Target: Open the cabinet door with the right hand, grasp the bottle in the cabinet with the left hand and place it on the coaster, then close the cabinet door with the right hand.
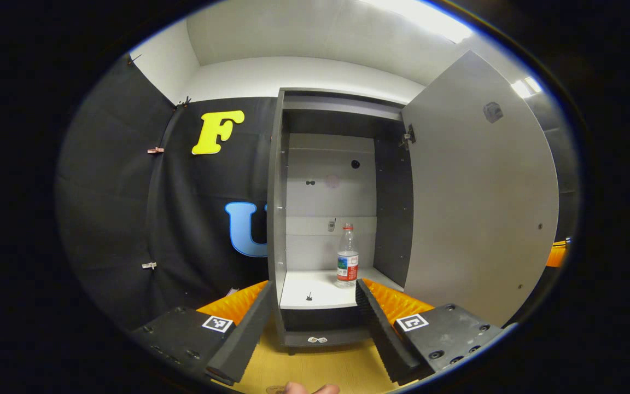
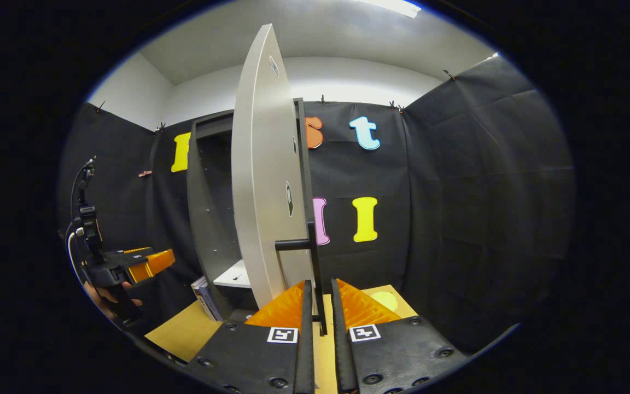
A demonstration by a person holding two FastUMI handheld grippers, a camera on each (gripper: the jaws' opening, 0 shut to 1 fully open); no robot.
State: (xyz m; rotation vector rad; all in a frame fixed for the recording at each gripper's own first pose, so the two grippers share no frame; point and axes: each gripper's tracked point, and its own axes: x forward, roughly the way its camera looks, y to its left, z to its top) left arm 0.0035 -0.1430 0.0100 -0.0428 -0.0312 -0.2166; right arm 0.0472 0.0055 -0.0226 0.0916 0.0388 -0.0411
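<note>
Left gripper view: bottle upright on the cabinet shelf, door swung open, left gripper fingers wide (nothing held). Right gripper fingers narrow around the handle.

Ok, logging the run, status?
Right tongs shut on door handle. Left tongs open. Bottle upright in cabinet, path clear.

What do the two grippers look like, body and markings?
The left gripper and the right gripper share one build: black blocky bodies with round screw holes, a square black-and-white marker tag by each finger, ridged orange parts behind. In the right gripper view the left one carries a cable.
</note>
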